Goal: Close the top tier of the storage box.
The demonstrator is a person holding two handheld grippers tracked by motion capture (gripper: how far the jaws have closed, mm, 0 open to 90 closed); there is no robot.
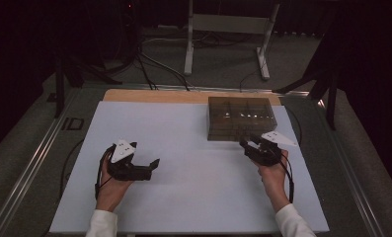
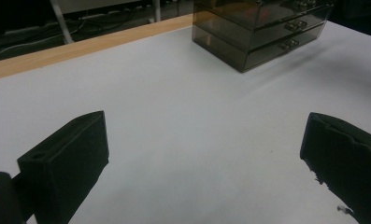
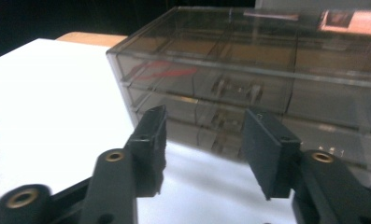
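A smoky drawer box (image 1: 241, 117) stands at the far right of the white counter (image 1: 183, 148), its long axis running left to right and its drawer fronts facing the person. The right tongs (image 1: 248, 142) sit just in front of it, near its front face, jaws parted moderately with nothing between them; in the right gripper view the box (image 3: 267, 84) looms close ahead, drawer handles between the jaws' line of sight. The left tongs (image 1: 151, 165) rest well apart from the box, at the counter's left, jaws spread wide and empty, the box (image 2: 262, 28) far off to their upper right.
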